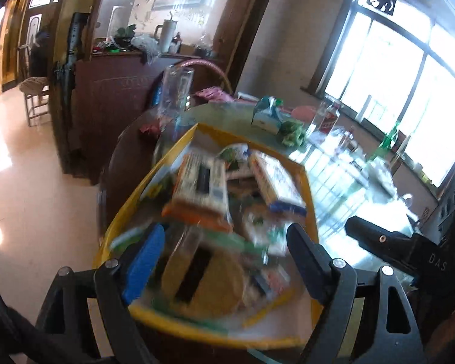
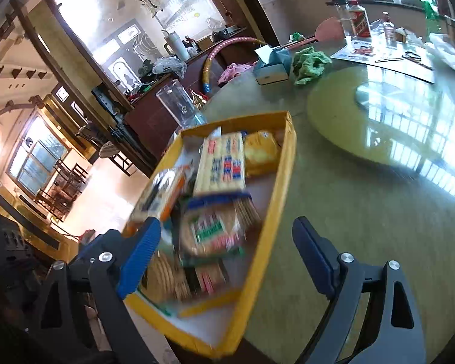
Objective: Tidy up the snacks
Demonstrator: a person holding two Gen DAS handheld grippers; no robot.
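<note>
A yellow cardboard tray (image 1: pixel 130 203) (image 2: pixel 283 166) sits at the near edge of a round glass-topped table, holding several snack packs. In the right wrist view I see a long cracker pack (image 2: pixel 223 160), a round biscuit pack (image 2: pixel 214 230) and a yellow bun pack (image 2: pixel 262 151). In the left wrist view an orange-edged box (image 1: pixel 201 185) lies in the tray. My left gripper (image 1: pixel 224 261) is open above the tray's near end, holding nothing. My right gripper (image 2: pixel 227 257) is open over the tray's near right wall, holding nothing. The left wrist view is blurred.
A clear plastic jar (image 2: pixel 179 106) stands behind the tray. A tissue box (image 2: pixel 271 65), a green cloth (image 2: pixel 311 63), bottles (image 2: pixel 359 19) and a glass turntable (image 2: pixel 394 121) are further back. The right gripper's body (image 1: pixel 409 242) shows to the right of the tray.
</note>
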